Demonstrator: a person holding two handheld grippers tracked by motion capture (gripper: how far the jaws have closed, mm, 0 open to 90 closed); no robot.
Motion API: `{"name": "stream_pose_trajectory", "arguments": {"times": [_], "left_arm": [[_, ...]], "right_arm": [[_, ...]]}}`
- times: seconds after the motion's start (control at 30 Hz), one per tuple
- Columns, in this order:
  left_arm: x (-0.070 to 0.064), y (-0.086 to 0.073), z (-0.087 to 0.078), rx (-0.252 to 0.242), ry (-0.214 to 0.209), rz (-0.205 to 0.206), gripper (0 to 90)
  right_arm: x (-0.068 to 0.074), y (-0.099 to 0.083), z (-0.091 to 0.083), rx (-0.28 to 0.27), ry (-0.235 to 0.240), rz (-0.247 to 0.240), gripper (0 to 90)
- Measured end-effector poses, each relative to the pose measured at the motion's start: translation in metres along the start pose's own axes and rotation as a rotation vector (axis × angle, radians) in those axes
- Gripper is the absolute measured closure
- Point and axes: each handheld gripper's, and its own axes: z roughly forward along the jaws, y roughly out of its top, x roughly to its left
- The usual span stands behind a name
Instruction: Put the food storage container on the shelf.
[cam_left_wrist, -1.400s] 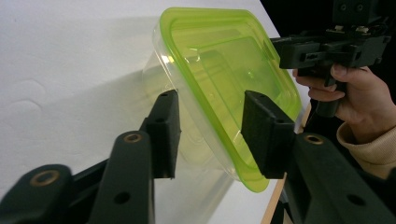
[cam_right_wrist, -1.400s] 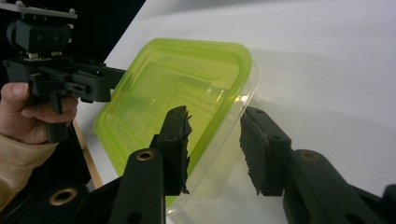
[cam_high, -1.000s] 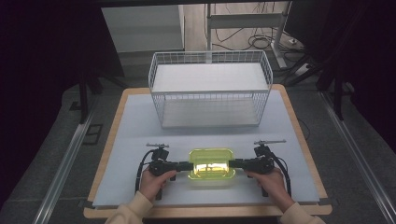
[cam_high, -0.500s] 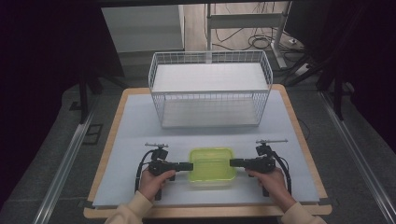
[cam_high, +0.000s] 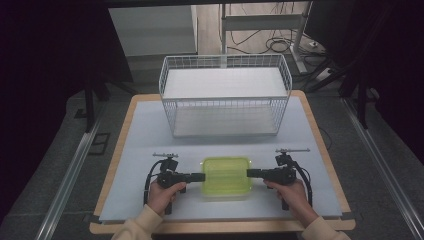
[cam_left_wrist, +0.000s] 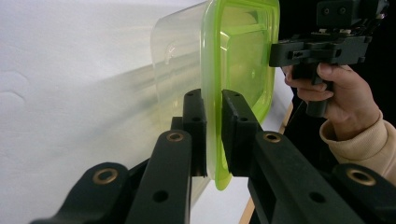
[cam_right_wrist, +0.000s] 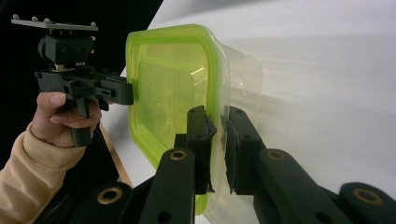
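Note:
A clear plastic container with a green lid (cam_high: 226, 176) rests on the white table near its front edge. My left gripper (cam_high: 202, 177) meets its left side and my right gripper (cam_high: 249, 173) its right side. In the left gripper view the container (cam_left_wrist: 243, 56) appears tipped on edge, and my left gripper (cam_left_wrist: 213, 135) is shut on the lid's rim. The right gripper view shows the same container (cam_right_wrist: 163, 93), with my right gripper (cam_right_wrist: 217, 149) pinching the rim on the opposite side. Each view shows the other hand's gripper (cam_left_wrist: 317, 46) (cam_right_wrist: 84, 86) at the far rim.
A white wire basket (cam_high: 225, 112) stands at the back middle of the table (cam_high: 145, 135), a hand's width behind the container. Bare table surface lies left and right of both hands. Dark floor and metal rails flank the table.
The bright glare on the lid one second ago has faded. Container and both grippers stay almost where they were.

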Motion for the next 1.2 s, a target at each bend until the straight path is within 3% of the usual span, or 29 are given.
{"name": "stream_pose_trajectory", "arguments": {"times": [0.6,1.2], "left_arm": [[-0.007,0.003,-0.006,-0.026,-0.003,0.010,82.0],[-0.023,0.021,-0.012,-0.047,0.000,0.033,82.0]], "right_arm": [[0.006,0.004,-0.003,-0.018,0.005,-0.022,81.8],[0.022,0.021,-0.018,-0.049,-0.015,-0.060,81.9]]}}
